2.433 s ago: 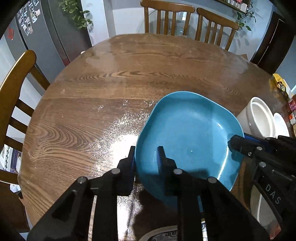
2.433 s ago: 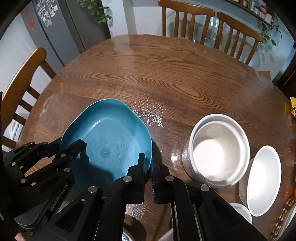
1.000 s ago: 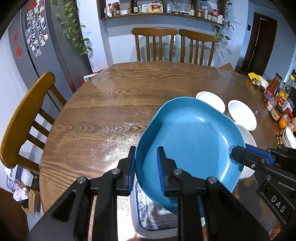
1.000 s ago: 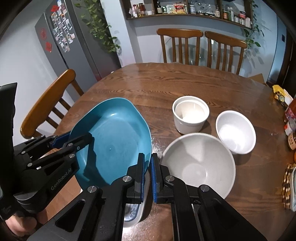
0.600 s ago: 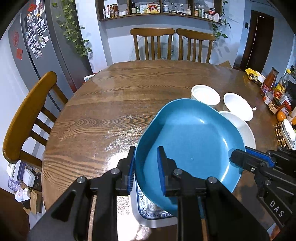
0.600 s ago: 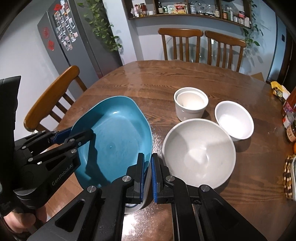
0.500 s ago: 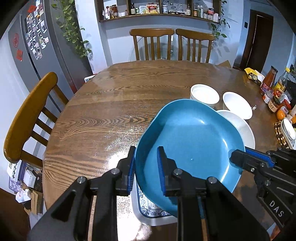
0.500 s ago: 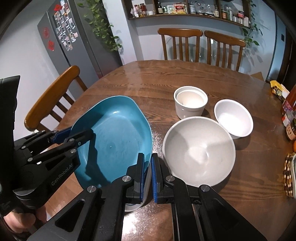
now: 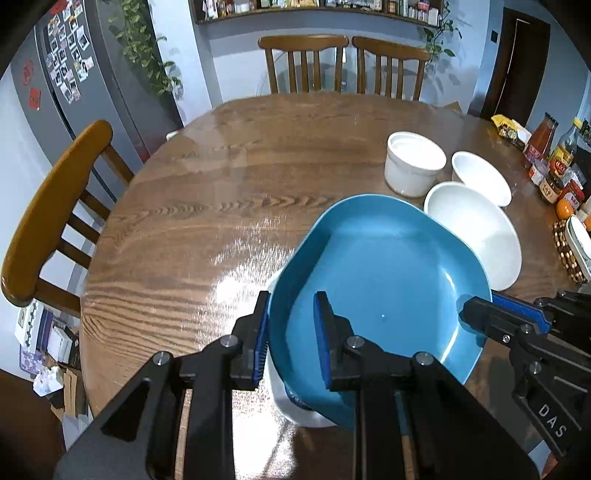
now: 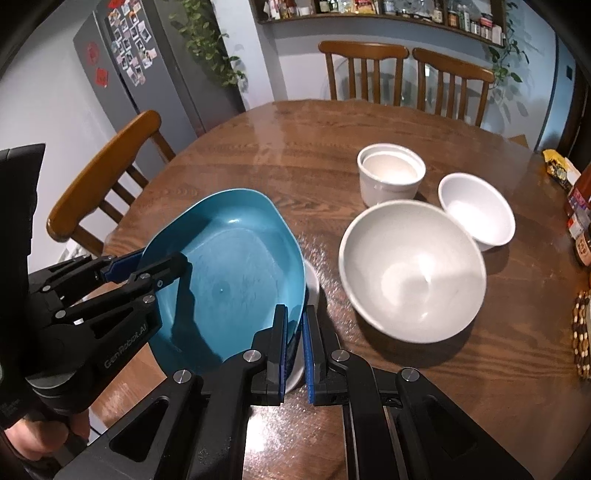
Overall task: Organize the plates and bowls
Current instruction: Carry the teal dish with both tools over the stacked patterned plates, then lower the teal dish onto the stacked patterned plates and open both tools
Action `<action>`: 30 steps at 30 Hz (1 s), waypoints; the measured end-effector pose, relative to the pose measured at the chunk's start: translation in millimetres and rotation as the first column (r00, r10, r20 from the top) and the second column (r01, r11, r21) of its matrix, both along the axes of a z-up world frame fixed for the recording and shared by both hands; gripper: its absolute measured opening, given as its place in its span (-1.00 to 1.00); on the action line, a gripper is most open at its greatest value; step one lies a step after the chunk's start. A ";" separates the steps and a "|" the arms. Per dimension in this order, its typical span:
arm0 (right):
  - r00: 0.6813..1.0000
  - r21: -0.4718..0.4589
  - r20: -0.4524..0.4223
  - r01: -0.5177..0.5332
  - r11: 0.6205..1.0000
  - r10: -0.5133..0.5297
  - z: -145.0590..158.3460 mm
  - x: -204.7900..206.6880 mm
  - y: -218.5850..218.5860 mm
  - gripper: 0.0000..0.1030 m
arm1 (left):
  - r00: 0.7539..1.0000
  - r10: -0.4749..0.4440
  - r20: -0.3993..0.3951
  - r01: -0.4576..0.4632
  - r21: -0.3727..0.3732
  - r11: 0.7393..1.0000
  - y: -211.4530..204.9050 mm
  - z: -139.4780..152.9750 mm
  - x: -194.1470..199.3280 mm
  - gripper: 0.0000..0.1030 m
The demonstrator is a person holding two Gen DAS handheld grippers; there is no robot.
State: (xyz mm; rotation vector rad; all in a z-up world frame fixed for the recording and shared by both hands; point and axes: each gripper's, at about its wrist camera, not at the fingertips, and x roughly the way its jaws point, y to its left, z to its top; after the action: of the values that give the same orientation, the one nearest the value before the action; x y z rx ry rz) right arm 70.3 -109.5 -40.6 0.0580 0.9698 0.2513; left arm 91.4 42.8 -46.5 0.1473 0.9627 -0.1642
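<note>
The left gripper is clamping the blue plate by its left rim, with the right gripper pinching its right rim. The plate is hanging between them above a white dish; the large white bowl is sitting right of the right jaws.

Plate left of bowls.

white dish mostly hidden under blue plate — pattern unreadable, shelf jars too small
</note>
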 end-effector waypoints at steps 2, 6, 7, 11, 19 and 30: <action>1.000 0.000 -0.016 -0.002 1.000 0.002 -5.2 -0.2 2.1 -0.82 | 1.000 0.002 -0.022 -0.002 -0.002 1.000 1.7 -6.2 0.6 -0.61; 0.999 -0.005 -0.046 -0.002 1.000 0.002 -15.0 1.3 6.9 -0.82 | 0.997 0.004 -0.072 -0.005 -0.006 1.000 4.4 -20.1 5.4 -0.60; 0.999 -0.009 -0.052 -0.002 1.000 0.001 -17.3 2.0 8.1 -0.82 | 0.996 0.003 -0.084 -0.004 -0.007 1.000 5.0 -23.4 7.6 -0.60; 0.997 -0.026 -0.081 -0.006 1.000 0.004 -27.9 4.1 14.1 -0.81 | 0.994 -0.001 -0.107 0.003 0.015 1.000 5.3 -31.7 11.1 -0.59; 0.992 -0.052 -0.125 0.005 0.999 -0.011 -44.5 10.7 16.1 -0.81 | 0.990 -0.027 -0.137 0.034 0.051 0.998 -0.2 -48.1 14.8 -0.58; 0.990 -0.078 -0.137 0.015 0.997 -0.026 -51.4 20.3 18.2 -0.81 | 0.990 -0.044 -0.134 0.057 0.089 0.994 -8.6 -51.6 19.1 -0.53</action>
State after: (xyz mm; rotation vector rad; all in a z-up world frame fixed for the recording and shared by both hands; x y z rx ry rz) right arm 90.6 -91.2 -92.0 0.0153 1.1150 0.1926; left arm 110.5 34.3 -98.1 0.2488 1.0998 -0.1777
